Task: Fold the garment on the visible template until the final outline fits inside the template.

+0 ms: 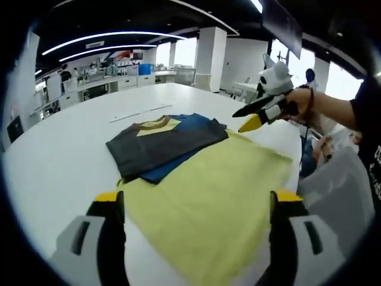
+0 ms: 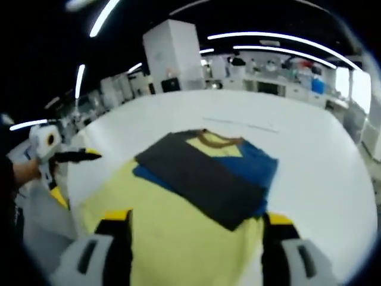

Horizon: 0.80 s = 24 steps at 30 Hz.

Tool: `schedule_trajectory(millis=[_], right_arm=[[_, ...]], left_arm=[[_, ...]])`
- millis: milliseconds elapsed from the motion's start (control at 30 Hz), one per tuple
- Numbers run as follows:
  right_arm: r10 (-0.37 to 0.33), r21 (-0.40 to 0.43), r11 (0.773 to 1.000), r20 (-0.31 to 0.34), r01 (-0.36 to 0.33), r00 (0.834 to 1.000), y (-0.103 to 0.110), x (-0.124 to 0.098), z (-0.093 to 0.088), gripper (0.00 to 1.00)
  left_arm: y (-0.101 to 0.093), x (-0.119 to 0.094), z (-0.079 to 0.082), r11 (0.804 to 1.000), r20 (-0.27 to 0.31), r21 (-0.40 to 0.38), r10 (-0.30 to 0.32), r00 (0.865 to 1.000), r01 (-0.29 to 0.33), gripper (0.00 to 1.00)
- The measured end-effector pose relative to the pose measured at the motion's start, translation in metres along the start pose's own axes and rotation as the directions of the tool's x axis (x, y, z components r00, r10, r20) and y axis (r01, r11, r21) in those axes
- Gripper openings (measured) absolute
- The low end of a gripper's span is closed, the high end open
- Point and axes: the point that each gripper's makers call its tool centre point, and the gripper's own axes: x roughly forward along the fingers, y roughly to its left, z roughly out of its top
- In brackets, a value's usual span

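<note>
The white table (image 1: 53, 155) is carrying everything, and on it the pale yellow template (image 1: 214, 196) is lying flat, spreading toward both cameras. The garment (image 1: 164, 143), a shirt in grey, blue and yellow with a brown collar, is sitting already partly folded on the template's far end, a grey panel doubled over the blue; in the left gripper view one corner seems to be overhanging the yellow edge onto the bare table. The left gripper (image 1: 193, 205) is hovering above the template's near part with its jaws spread wide and pinching nothing. The right gripper (image 2: 196, 229) is likewise hanging over the yellow sheet, jaws apart and empty, and it is also appearing in the left gripper view (image 1: 257, 112), raised in a hand at the table's far side. The step in hand is probably tucking the stray edge inward: each gripper should be taking only the shirt's cloth, never the sheet beneath, and laying the fold down smoothly so that yellow is showing all round the garment
</note>
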Motion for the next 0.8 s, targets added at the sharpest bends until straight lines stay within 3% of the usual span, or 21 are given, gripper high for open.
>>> schedule_trajectory(millis=[167,800], right_arm=[[0.065,-0.071,0.995,-0.018,-0.066,0.998,0.017,-0.007,-0.008,0.99],[0.188,-0.101,0.974,-0.155,-0.205,0.970,0.054,-0.052,-0.077,0.99]], left_arm=[[-0.007,-0.002,-0.010,0.998,-0.037,0.040,-0.039,0.999,0.041,0.99],[-0.011,-0.022,-0.057,0.992,-0.152,0.054,-0.106,0.983,0.116,0.98]])
